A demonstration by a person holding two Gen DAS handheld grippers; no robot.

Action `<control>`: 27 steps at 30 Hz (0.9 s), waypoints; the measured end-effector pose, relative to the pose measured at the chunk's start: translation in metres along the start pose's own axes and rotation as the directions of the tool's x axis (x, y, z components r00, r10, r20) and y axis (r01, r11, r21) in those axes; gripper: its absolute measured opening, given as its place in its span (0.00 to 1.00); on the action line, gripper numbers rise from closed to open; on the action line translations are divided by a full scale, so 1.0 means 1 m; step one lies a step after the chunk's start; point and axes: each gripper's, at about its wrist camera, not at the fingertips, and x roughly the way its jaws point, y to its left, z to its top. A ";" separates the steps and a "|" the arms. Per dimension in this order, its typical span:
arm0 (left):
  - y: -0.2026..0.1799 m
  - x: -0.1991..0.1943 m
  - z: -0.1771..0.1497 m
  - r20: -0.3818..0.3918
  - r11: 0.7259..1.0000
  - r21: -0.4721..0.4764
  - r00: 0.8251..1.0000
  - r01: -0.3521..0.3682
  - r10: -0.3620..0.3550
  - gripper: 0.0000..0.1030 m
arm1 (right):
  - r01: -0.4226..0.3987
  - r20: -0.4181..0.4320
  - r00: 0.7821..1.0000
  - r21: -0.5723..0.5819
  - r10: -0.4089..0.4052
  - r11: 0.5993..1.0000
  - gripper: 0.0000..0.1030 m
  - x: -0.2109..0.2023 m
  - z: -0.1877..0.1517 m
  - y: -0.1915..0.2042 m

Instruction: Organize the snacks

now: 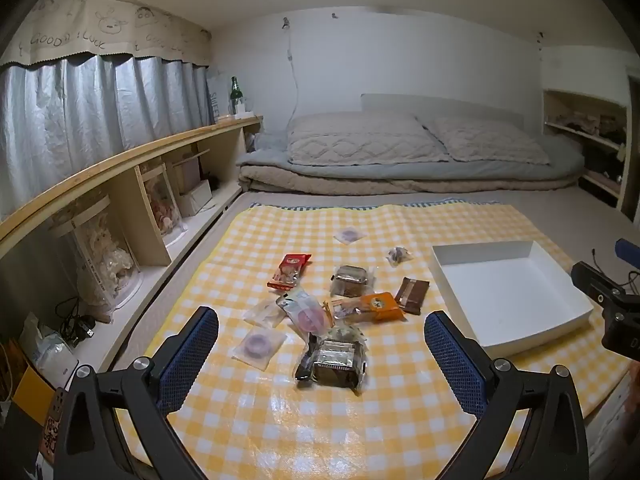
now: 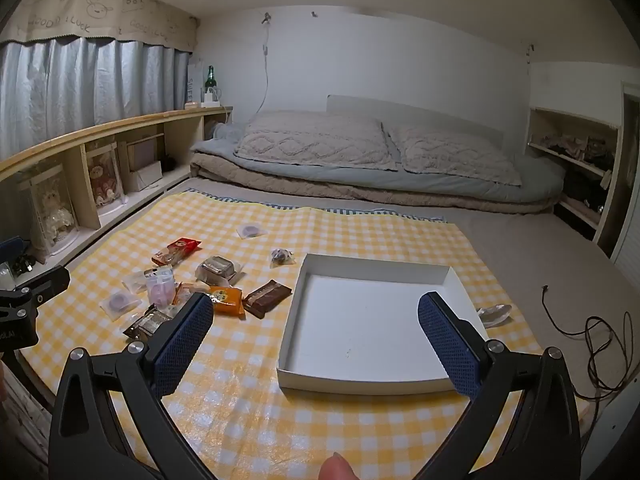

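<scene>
Lying scattered on the yellow-checked cloth (image 1: 280,420), the snacks (image 1: 332,312) sat in a loose heap to the left of the white box (image 2: 362,382), none of them inside it. You had a red packet (image 1: 289,271) at the far left of the heap, an orange packet (image 1: 380,306) and a brown bar (image 1: 413,295) on its right side nearest the box, and a dark foil-topped pack (image 1: 335,362) closest to you. A clear pouch with a purple ring (image 1: 258,344) lay near left, and another such pouch (image 1: 349,235) lay alone farther off. The box stood open and shallow on the right half of the cloth, with nothing in it. Your left gripper (image 1: 322,336) hovered over the near edge of the heap with its blue pads (image 1: 192,356) spread wide apart, gripping nothing and touching no packet. Your right gripper (image 2: 316,320) hung above the box, its fingers likewise wide apart and bare, and the tip of your finger (image 2: 336,468) showed at the bottom edge of the right wrist view. Beyond the cloth lay folded bedding and two pillows (image 2: 316,144) against the far wall, a wooden shelf (image 1: 120,160) ran along the left under grey curtains (image 1: 80,112), and a dark cable (image 2: 592,332) trailed at the right.
</scene>
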 end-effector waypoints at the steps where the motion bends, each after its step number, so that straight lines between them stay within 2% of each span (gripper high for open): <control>1: 0.000 0.000 0.000 0.001 1.000 0.001 1.000 -0.001 0.001 1.00 | 0.001 0.001 1.000 -0.001 -0.001 1.000 1.00 0.000 0.000 0.000; 27: 0.000 0.000 0.000 -0.002 1.000 -0.001 1.000 0.001 -0.001 1.00 | 0.001 -0.007 1.000 -0.002 -0.001 1.000 1.00 0.001 0.000 -0.001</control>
